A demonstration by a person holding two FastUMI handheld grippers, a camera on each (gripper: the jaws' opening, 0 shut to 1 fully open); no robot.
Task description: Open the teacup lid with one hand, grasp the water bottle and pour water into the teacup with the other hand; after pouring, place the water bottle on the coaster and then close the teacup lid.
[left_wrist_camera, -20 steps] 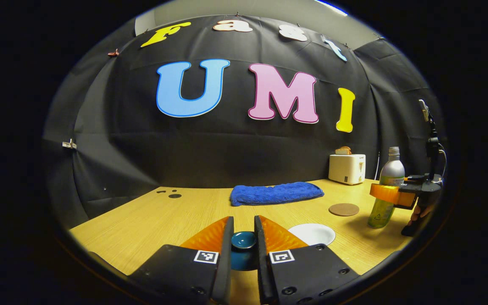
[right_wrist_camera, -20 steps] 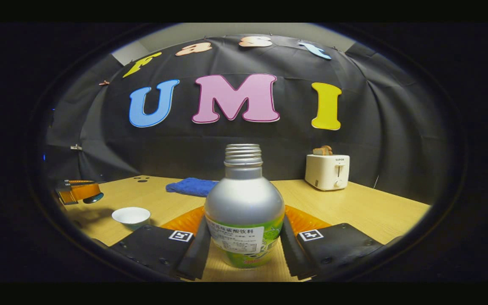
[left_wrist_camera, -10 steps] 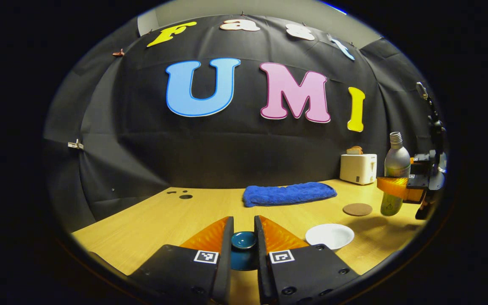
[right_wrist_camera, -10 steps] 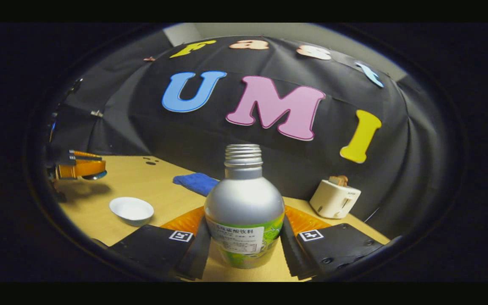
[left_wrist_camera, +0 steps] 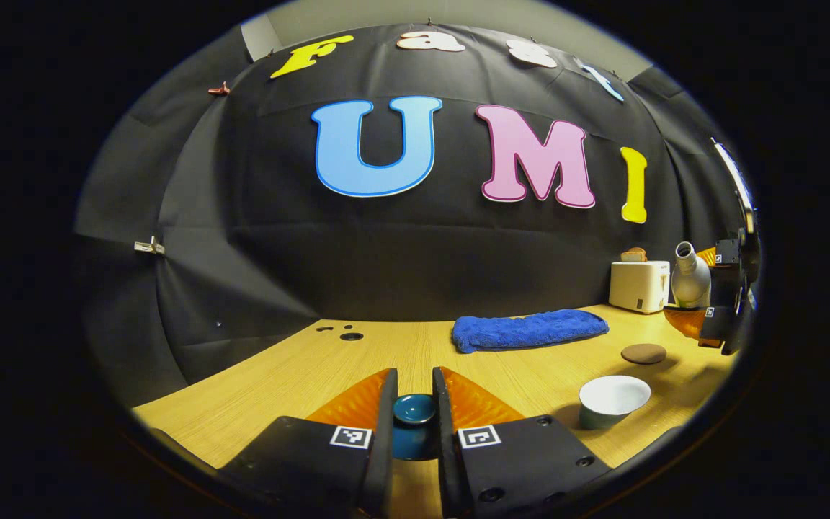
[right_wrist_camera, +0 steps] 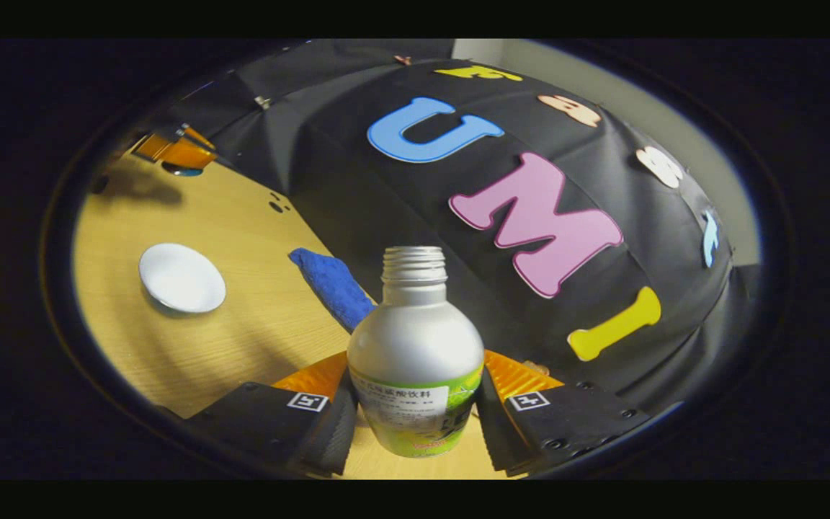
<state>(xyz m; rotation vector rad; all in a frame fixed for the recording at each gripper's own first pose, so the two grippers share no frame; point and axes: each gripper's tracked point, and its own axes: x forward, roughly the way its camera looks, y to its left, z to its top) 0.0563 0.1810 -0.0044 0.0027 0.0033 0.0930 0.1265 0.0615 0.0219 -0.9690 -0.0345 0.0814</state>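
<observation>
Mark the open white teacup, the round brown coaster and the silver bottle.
White teacup (left_wrist_camera: pixel 614 395), left gripper view, pale inside.
Round brown coaster (left_wrist_camera: pixel 643 353), left gripper view, top face.
Silver bottle with green label (right_wrist_camera: pixel 415 349), right gripper view, shoulder.

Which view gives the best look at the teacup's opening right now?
Right gripper view: it looks down into the teacup, so the whole white rim and interior show. Left gripper view catches the cup from the side, near the edge: outer wall plus a shallow slice of the opening.

Water bottle (right_wrist_camera: pixel 415 360) lifted off table, now tilted toward teacup (right_wrist_camera: pixel 181 277).
</observation>
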